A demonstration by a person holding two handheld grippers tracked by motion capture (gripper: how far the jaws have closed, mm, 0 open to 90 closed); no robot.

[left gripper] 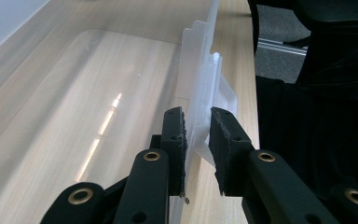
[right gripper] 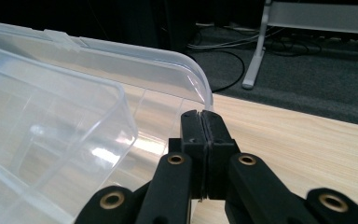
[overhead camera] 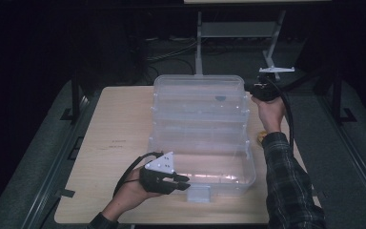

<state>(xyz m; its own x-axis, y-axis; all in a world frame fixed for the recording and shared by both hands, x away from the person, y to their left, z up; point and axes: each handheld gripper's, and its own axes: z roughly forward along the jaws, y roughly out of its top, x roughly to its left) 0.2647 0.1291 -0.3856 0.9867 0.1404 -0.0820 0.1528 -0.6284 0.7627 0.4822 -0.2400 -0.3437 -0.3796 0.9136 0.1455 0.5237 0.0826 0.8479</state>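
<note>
Sitting open on the pale wooden table (overhead camera: pixel 109 143), a clear plastic box (overhead camera: pixel 201 138) takes up the middle of the high view, its lid standing up at the far side and its near half lying low toward the person.

The left tongs (overhead camera: pixel 183 182) are at the near front edge of the box, just left of the small white latch (overhead camera: pixel 199 193) that sticks out from that edge. In the left gripper view the left tongs (left gripper: pixel 198 128) have their two black pads either side of the thin front wall and its rim; the pads stand only a little apart, with the plastic (left gripper: pixel 200 93) between them, and the left pad lies against it. Whether the right pad presses on the plastic I cannot tell, so the grip is uncertain. The left hand (overhead camera: pixel 131 193) rests low by the table's near edge.

The right tongs (overhead camera: pixel 251 88) are up at the far right corner of the box, beside the top of the raised lid. In the right gripper view the right tongs (right gripper: pixel 202 116) are closed tight, pad against pad, with nothing between them; their tips sit right at the rounded corner of the lid's rim (right gripper: pixel 200 88). The right hand (overhead camera: pixel 269 112) comes out of a checked sleeve (overhead camera: pixel 288 186) along the table's right side.
</note>
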